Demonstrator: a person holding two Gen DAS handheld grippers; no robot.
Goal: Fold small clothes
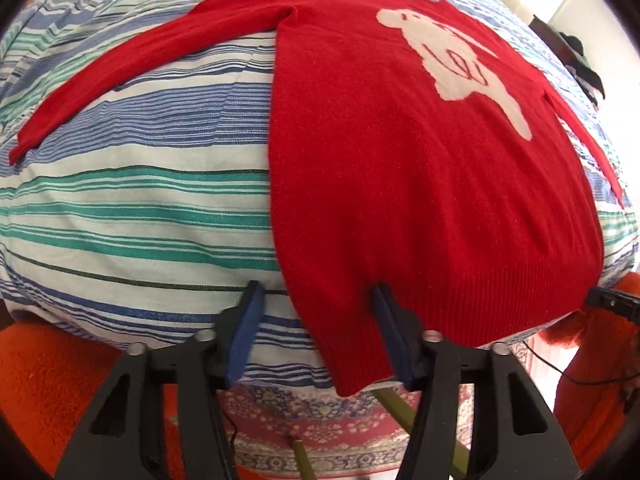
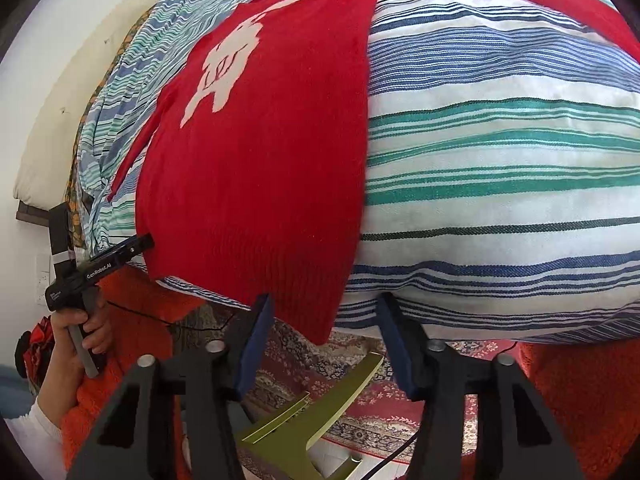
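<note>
Both grippers sit at the sweater's ribbed hem, jaws partly open, pads not pressed together. Left gripper (image 1: 318,312) straddles one bottom corner of the red sweater (image 1: 400,168): its right pad (image 1: 390,320) lies against the hem, while its left pad (image 1: 248,320) stands apart over the striped sheet (image 1: 132,208). Whether it pinches the knit I cannot tell. Right gripper (image 2: 324,316) frames the other bottom corner, which hangs between its pads without clear contact. Beyond them the sweater lies face up on the sheet, white animal motif (image 1: 448,56) showing, one sleeve (image 1: 132,68) stretched outward. Below the sheet's edge a patterned rug (image 2: 360,400) shows.
</note>
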